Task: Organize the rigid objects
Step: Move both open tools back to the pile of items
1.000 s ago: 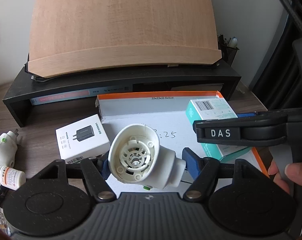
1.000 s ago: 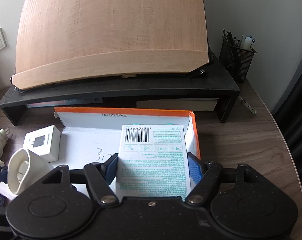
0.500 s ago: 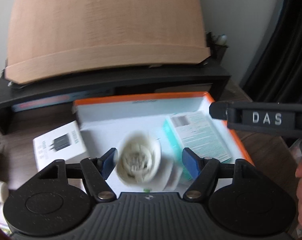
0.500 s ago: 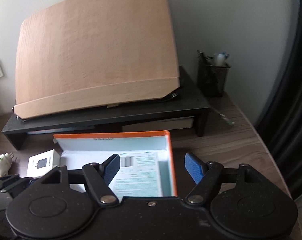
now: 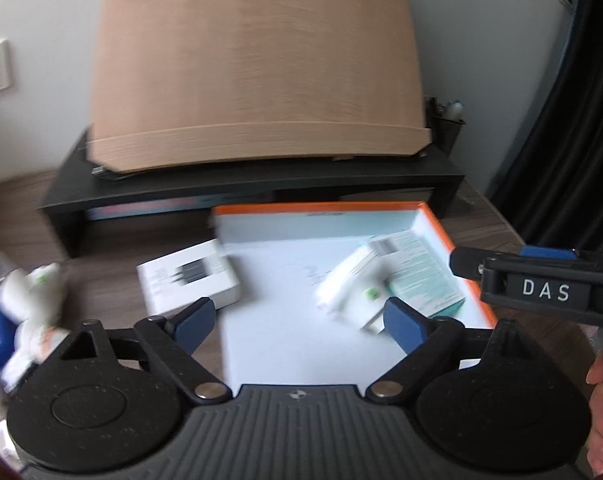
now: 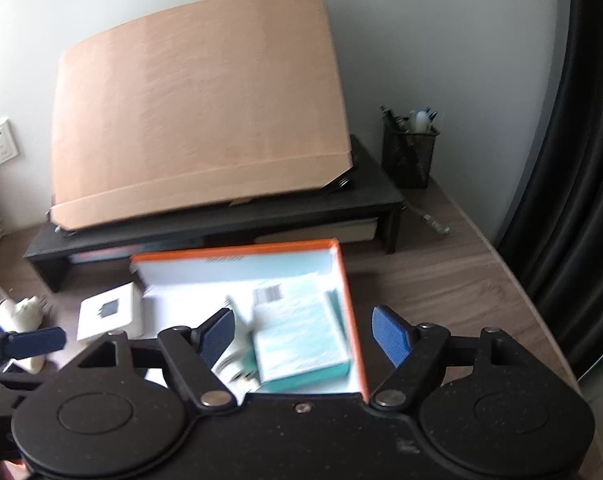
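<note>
Left tongs [image 5: 297,320] just opened wide, right tongs [image 6: 307,332] likewise, both empty

Both wrist views face the orange tray [image 5: 433,222] [image 6: 349,280].

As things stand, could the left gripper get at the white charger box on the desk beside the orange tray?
Probably yes. The left gripper is open with nothing between its fingers, and the white charger box lies just ahead on the desk, outside the orange tray, with nothing on top of it or before it.
</note>
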